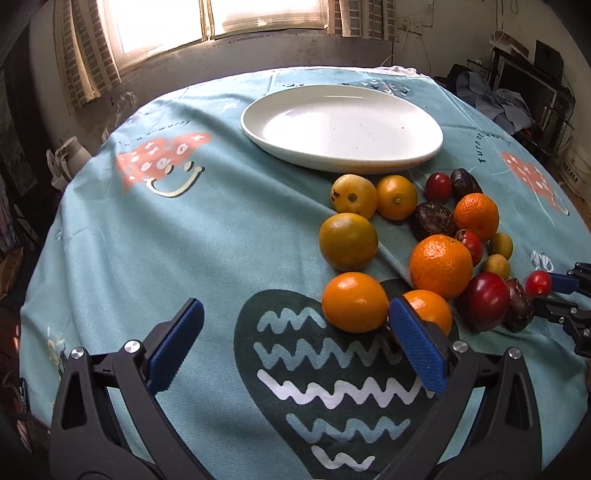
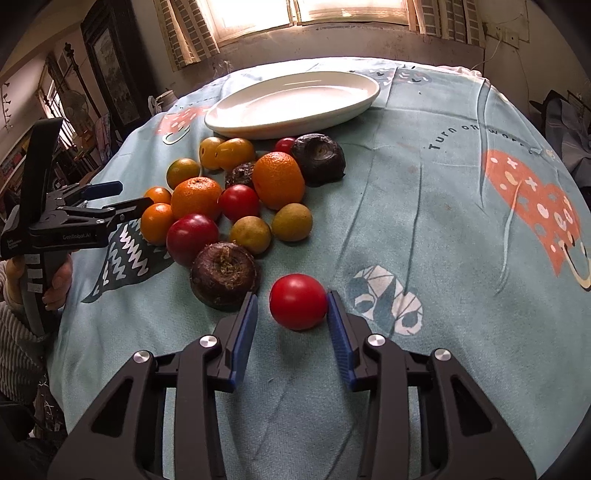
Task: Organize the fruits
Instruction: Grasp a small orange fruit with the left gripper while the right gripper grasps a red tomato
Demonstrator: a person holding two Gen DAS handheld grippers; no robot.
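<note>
Red tomato (image 2: 298, 301) between right gripper (image 2: 291, 314) pads, nose-down; left gripper (image 1: 295, 332) apart.

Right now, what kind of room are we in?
Probably a lived-in room at home, maybe a dining area. A table wears a cartoon-print tablecloth, a white plate waits beside a pile of fruit, and a curtained window lets daylight in behind.

The left claw (image 1: 295, 345) points downward with jaws spread wide; the right claw (image 2: 291, 317) (also angled downward) has jaws narrowed.
</note>
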